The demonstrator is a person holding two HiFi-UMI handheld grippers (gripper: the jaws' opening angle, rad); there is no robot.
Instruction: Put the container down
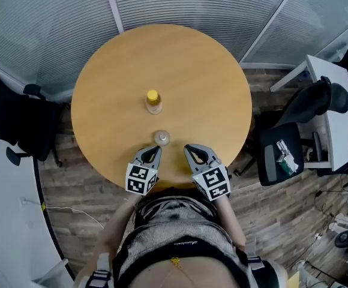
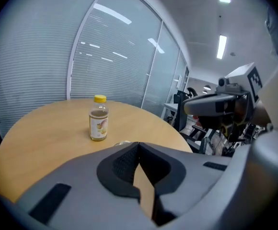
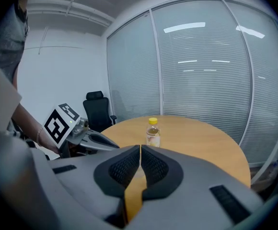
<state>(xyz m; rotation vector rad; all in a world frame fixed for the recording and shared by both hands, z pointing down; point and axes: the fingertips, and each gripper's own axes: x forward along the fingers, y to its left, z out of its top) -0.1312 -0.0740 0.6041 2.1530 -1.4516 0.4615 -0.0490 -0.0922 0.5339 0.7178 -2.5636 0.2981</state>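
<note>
1. Round wooden table (image 1: 210,77), window blinds behind.
2. Left gripper (image 1: 152,150): jaws pressed together, empty; right gripper (image 1: 191,149) likewise closed on nothing.
3. Just beyond the left gripper, the small clear container (image 1: 161,138) stands on the table, apart from it.
4. Farther off stands a yellow-capped bottle (image 1: 153,101).
5. Container looks light, rigid and slick; it is probably best gripped across its sides.

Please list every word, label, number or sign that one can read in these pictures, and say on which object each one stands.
No text can be read in any view.
Label on the bottle: a picture and some print, too small to read.
Left marker cube and right marker cube: black-and-white square patterns only, no letters.
Print on the person's shirt: too small to read.
</note>
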